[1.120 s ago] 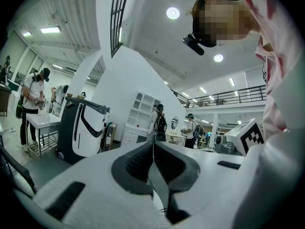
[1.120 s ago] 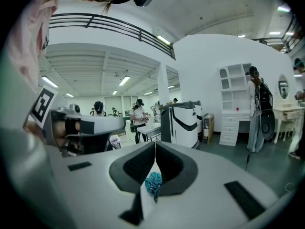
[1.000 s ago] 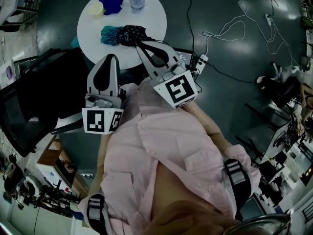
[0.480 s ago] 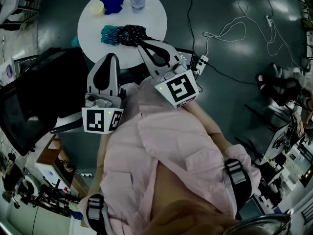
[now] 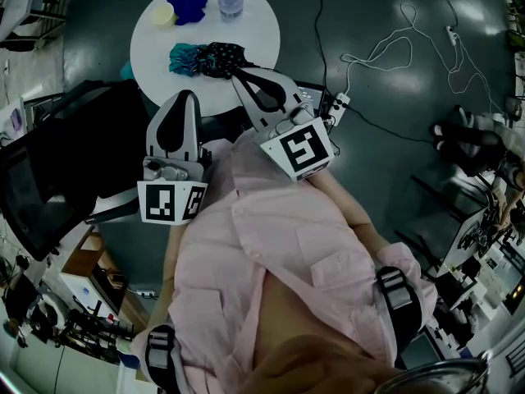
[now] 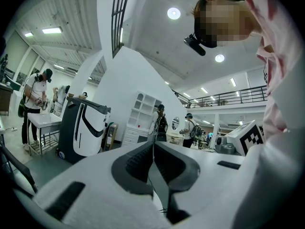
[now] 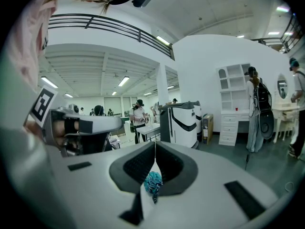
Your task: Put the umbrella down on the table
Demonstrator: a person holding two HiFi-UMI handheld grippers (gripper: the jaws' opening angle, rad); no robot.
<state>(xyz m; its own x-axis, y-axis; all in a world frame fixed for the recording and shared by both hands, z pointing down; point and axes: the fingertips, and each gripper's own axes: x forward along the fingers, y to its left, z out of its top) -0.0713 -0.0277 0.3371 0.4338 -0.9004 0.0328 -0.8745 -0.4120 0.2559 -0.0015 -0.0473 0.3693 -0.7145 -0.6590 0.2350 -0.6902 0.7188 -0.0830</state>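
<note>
White tabletop (image 5: pixel 246 23): round, standing on a dark floor (image 5: pixel 369 6) in front of the person.
Umbrella (image 5: pixel 209 58): folded, lying flat on the near part of the tabletop. In the head view its teal end is to the left and its black dotted part to the right.
Left tongs (image 5: pixel 187 97): jaws together, nothing between them. They are held level by the near edge of the tabletop, apart from the umbrella.
Right tongs (image 5: pixel 238 74): jaws together, pads meeting at the tips, tilted slightly down. The tip lies just beside the umbrella's black end. I cannot tell whether it touches.
Right gripper view: through the slit under the closed jaws, a patch of white tabletop and a bit of the teal fabric (image 7: pixel 153 181) show beyond. The fabric is not pinched.
Marker cubes: one on the left tongs (image 5: pixel 171 202) and one on the right tongs (image 5: pixel 297 148), both close to the person's chest.
Pink shirt (image 5: pixel 271 245): fills the lower middle of the head view.
Far side of the tabletop: a blue cloth (image 5: pixel 186 2), a pale yellow thing (image 5: pixel 162 14) just beside it, and a water bottle (image 5: pixel 231 0), all well apart from the tongs.
Floor: white cables (image 5: pixel 385 48) loop to the right of the tabletop, and a power strip (image 5: pixel 337 105) lies near the right tongs.
</note>
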